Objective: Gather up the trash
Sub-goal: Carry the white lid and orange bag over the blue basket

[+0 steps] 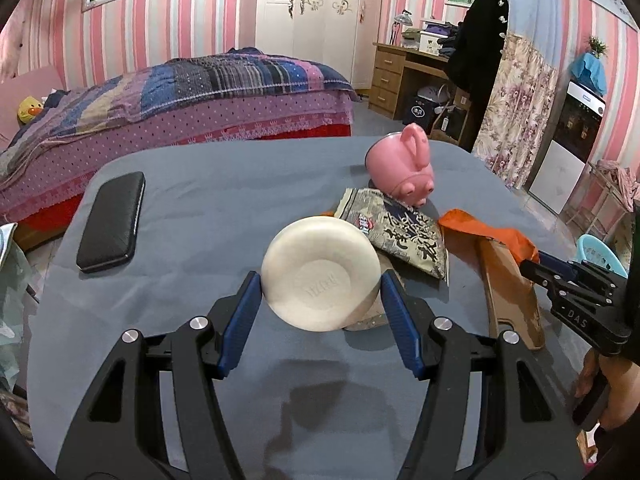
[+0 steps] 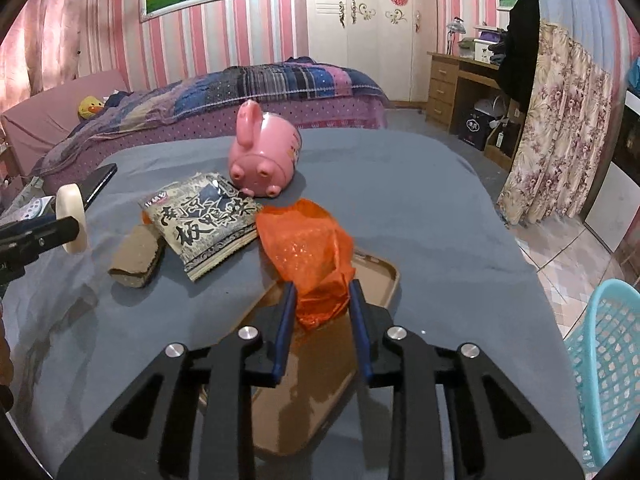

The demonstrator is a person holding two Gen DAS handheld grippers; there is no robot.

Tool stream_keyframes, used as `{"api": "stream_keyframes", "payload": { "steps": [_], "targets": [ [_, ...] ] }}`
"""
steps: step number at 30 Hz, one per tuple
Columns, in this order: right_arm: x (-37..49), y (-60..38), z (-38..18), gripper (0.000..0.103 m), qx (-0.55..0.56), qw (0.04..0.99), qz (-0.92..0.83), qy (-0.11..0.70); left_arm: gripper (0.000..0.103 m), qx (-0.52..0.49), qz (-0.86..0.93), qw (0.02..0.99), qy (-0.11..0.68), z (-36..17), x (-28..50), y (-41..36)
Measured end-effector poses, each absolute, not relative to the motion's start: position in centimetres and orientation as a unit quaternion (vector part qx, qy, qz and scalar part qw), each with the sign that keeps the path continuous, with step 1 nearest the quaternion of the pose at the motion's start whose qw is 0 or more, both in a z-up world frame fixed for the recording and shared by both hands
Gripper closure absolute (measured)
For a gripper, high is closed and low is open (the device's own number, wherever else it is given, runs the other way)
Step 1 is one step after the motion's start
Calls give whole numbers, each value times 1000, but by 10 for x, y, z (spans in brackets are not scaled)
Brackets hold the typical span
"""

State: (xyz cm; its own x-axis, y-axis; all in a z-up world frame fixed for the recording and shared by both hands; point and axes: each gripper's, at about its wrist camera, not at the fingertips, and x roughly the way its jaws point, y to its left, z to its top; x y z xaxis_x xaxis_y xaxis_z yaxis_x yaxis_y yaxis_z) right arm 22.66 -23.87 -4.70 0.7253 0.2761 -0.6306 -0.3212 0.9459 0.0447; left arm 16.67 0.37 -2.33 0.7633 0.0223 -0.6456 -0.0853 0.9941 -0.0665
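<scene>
Right now the right gripper (image 2: 323, 304) pinches the orange bag (image 2: 308, 248) between its jaws. Left gripper (image 1: 320, 300) clamps the white disc (image 1: 320, 272). Lift the bag slowly, clear of the tray (image 2: 384, 280) beneath.

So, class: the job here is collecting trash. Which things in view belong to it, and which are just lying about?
Belongs to the job:
- orange plastic bag, in right gripper
- printed snack packet
- cardboard scrap
- blue basket

Lying about:
- pink pig-shaped pot
- black case
- brown tray
- round white bar, in left gripper
</scene>
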Motion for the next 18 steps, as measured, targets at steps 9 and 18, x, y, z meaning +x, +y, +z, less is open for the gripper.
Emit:
{"api": "stream_keyframes", "payload": {
  "steps": [9, 18],
  "targets": [
    [214, -265, -31, 76, -26, 938, 144, 315, 43, -42, 46, 939, 338, -13, 176, -4],
    [188, -340, -5, 76, -10, 955, 70, 289, 43, -19, 13, 951, 308, 5, 188, -61]
  ]
}}
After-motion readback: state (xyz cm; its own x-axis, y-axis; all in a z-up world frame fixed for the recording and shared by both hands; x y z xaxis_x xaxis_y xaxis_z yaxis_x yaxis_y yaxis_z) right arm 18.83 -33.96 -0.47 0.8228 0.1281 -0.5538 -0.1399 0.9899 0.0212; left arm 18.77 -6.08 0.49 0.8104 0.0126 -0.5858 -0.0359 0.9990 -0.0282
